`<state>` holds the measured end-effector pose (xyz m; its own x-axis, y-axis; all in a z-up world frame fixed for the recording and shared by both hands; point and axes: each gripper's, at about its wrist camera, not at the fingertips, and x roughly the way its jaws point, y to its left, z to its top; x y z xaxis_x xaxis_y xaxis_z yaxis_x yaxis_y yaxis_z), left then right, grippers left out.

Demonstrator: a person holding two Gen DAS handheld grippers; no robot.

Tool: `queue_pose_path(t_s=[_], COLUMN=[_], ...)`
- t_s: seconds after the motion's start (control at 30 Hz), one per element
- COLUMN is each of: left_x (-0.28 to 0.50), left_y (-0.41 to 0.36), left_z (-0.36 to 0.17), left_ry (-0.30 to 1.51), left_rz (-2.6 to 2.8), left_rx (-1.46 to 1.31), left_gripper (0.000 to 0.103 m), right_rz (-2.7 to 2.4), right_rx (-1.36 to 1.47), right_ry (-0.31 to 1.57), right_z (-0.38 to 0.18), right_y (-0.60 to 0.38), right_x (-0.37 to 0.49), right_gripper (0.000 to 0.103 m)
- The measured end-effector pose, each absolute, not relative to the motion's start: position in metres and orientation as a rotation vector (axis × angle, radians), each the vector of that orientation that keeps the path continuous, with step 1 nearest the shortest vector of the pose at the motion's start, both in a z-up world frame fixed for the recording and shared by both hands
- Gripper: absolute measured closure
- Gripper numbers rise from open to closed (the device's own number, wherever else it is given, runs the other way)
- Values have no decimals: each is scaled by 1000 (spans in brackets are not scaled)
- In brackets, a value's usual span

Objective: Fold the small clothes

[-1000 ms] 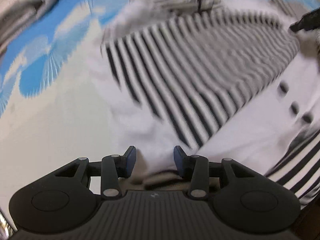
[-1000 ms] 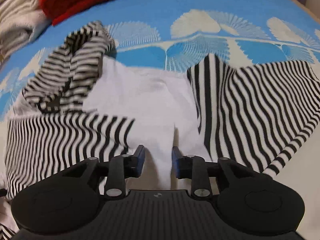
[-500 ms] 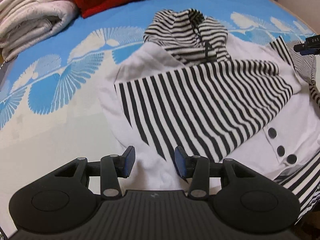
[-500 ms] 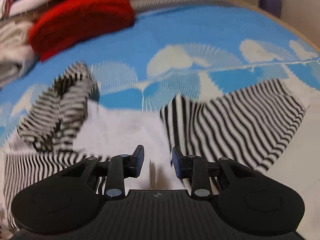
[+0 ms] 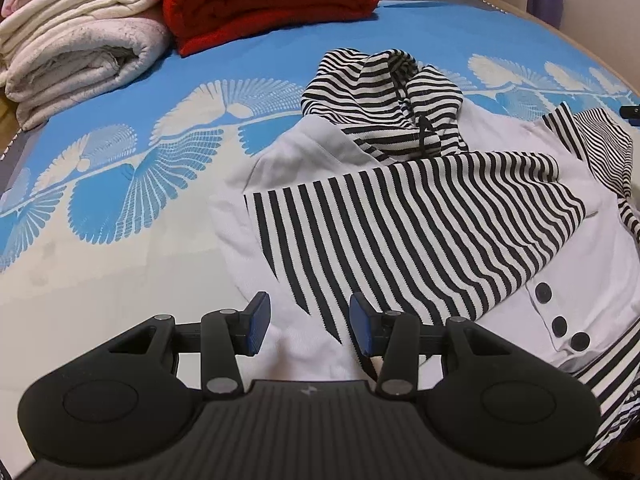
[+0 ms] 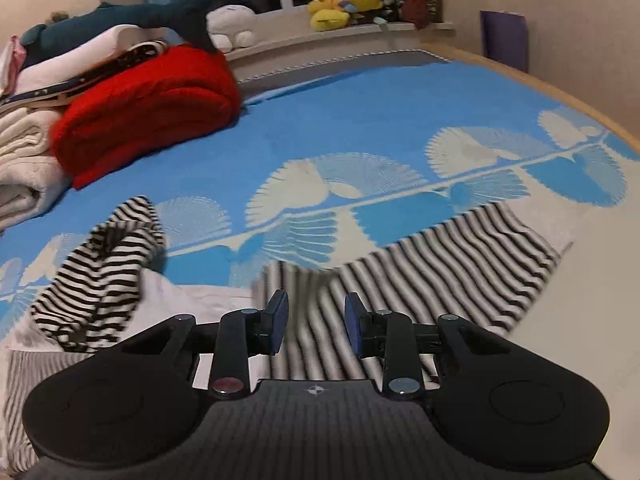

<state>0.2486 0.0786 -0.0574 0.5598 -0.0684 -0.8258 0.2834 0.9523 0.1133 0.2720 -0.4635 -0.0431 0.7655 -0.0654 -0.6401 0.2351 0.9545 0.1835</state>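
Observation:
A small white hoodie (image 5: pixel 304 160) with black-and-white striped sleeves and hood lies on the blue patterned bed cover. One striped sleeve (image 5: pixel 420 232) is folded across the white body; the striped hood (image 5: pixel 384 100) lies at the far end. My left gripper (image 5: pixel 306 322) is open and empty, above the garment's near edge. My right gripper (image 6: pixel 314 320) is open and empty, above the other striped sleeve (image 6: pixel 460 264), which lies spread to the right. The hood also shows in the right wrist view (image 6: pixel 100 272).
A folded red blanket (image 5: pixel 264 0) and a stack of cream blankets (image 5: pixel 76 48) lie at the far left of the bed. Plush toys (image 6: pixel 340 0) sit on the windowsill. The bed's wooden edge (image 6: pixel 560 92) runs along the right. The blue cover (image 6: pixel 360 128) stretches beyond the garment.
Both grippers have lifted and pulled back from the garment, empty. The sleeve folded over the body stays where it lay. The right view has tilted up toward the window.

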Motion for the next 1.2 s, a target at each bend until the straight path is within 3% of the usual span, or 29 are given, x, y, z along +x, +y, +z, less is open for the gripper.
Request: queue_pose_path(t_s=[0.7, 0.83, 0.93, 1.03, 1.1, 1.2], left_x=[258, 260, 264, 268, 270, 271], left_y=[73, 69, 67, 64, 62, 58], left_z=[-51, -48, -46, -45, -46, -48], left_ry=[896, 890, 889, 893, 897, 903], left_rz=[-222, -227, -227, -223, -222, -226], left_rx=[189, 186, 171, 157, 158, 172], left_gripper=[54, 54, 54, 54, 54, 54], right_rz=[-409, -420, -465, -499, -502, -512], right_rx=[436, 476, 568, 661, 732, 767], right_ry=[670, 643, 607, 584, 589, 654], right_z=[-67, -70, -74, -85, -97, -119], right_y=[-573, -593, -617, -640, -652, -658], right_x=[246, 242, 235, 232, 235, 251], right_gripper=[71, 80, 80, 77, 68, 63])
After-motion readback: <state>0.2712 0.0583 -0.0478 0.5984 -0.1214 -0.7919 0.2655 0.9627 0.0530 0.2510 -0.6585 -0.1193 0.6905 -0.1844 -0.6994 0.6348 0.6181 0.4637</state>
